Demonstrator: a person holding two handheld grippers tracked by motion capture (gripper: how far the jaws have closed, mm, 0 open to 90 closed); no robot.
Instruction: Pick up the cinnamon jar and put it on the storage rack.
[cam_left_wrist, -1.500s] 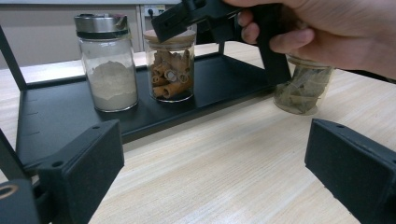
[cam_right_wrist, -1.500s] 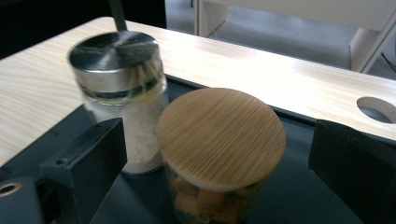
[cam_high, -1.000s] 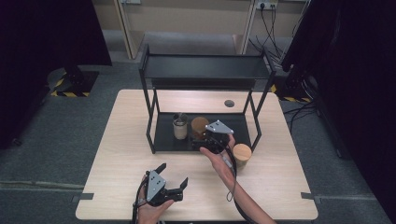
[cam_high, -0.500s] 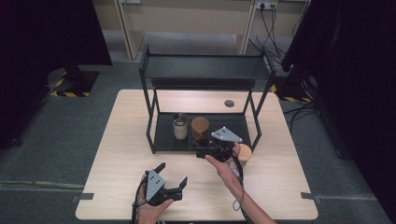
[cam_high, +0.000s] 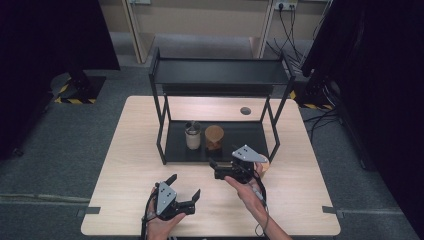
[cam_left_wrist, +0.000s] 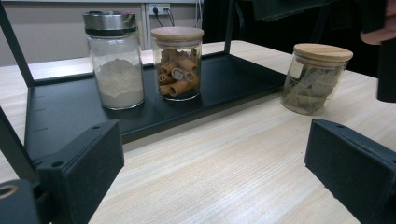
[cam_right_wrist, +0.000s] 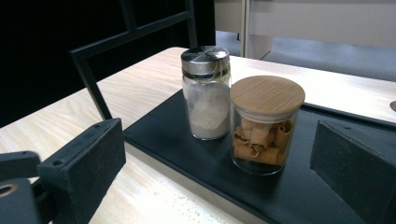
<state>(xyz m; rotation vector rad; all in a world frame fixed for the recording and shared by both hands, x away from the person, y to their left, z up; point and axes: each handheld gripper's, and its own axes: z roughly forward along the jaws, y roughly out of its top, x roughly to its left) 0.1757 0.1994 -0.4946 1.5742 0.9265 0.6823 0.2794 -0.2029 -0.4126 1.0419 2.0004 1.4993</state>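
Cork jar (cam_right_wrist: 266, 123) on the rack's bottom shelf (cam_right_wrist: 327, 186), just beside the powder jar (cam_right_wrist: 206, 91)
Right gripper (cam_high: 216, 169) near the shelf's front edge, jaws wide apart and empty; left gripper (cam_high: 185, 189) likewise open, holding nothing

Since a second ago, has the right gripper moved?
Yes. The right gripper has drawn back out of the black rack, toward the table's near edge; its jaws stand open and empty.

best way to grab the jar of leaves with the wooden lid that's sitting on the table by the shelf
Probably take the leaf jar by its glass wall, below the wooden lid, jaws level on opposite sides. It stands upright on the bare table, apart from the black shelf tray, so its open table side looks free. The right gripper is open and nearest.
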